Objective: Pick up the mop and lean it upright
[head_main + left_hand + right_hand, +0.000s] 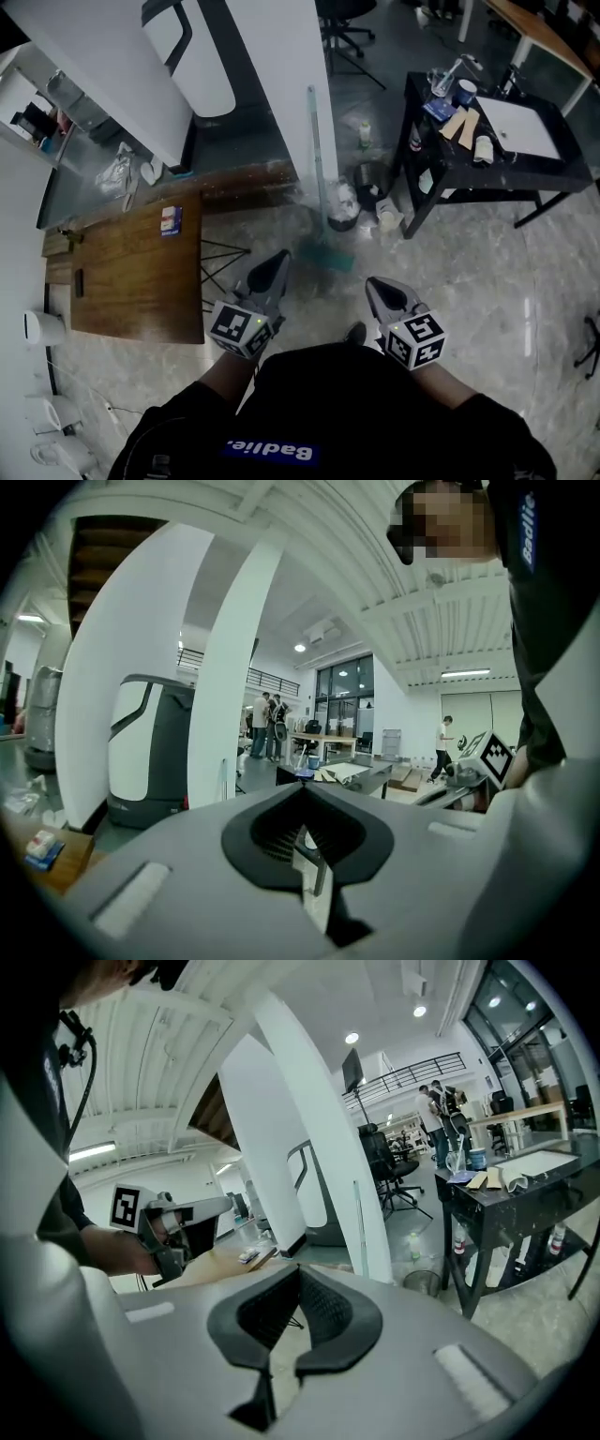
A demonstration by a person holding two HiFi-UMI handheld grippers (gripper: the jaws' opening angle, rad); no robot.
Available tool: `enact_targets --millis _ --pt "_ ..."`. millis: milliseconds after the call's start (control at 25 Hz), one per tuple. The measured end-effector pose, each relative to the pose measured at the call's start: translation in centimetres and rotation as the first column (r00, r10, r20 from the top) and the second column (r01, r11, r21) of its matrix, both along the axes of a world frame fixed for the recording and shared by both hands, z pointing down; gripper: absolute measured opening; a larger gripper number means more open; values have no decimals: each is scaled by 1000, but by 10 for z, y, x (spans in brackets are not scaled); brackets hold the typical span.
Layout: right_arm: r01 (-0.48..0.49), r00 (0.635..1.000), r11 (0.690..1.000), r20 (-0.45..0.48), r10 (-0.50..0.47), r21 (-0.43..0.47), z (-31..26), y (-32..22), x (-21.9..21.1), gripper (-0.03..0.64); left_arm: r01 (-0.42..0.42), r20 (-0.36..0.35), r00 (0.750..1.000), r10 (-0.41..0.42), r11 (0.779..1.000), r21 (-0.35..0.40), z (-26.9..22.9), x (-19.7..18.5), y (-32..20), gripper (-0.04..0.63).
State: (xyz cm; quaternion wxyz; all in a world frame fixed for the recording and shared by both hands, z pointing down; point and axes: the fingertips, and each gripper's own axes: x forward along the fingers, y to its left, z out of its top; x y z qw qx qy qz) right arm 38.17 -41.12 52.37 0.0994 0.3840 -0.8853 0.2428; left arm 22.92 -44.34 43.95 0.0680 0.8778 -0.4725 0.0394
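Observation:
The mop stands upright, its pale handle [314, 141] leaning against the white pillar [272, 75] and its teal head [330, 253] on the floor. The handle also shows as a thin pole in the left gripper view [223, 780] and in the right gripper view [356, 1227]. My left gripper [278, 264] is held close to my body, a short way in front of the mop head, shut with nothing in it [302, 791]. My right gripper [377, 286] hovers beside it, to the right of the mop head, jaws together and empty [298, 1271].
A wooden table [141, 272] stands at the left with wire legs beside my left gripper. A black table [487, 159] with clutter stands at the right. A small bin [342, 208] and bottles sit by the pillar. A white machine [202, 56] is behind.

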Motion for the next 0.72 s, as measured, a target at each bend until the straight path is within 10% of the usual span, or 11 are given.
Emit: enact_targets --millis 720 --pt "-43 994 999 -103 46 28 -3 231 -127 2 -147 -101 982 156 985 94 -24 -91 246 15"
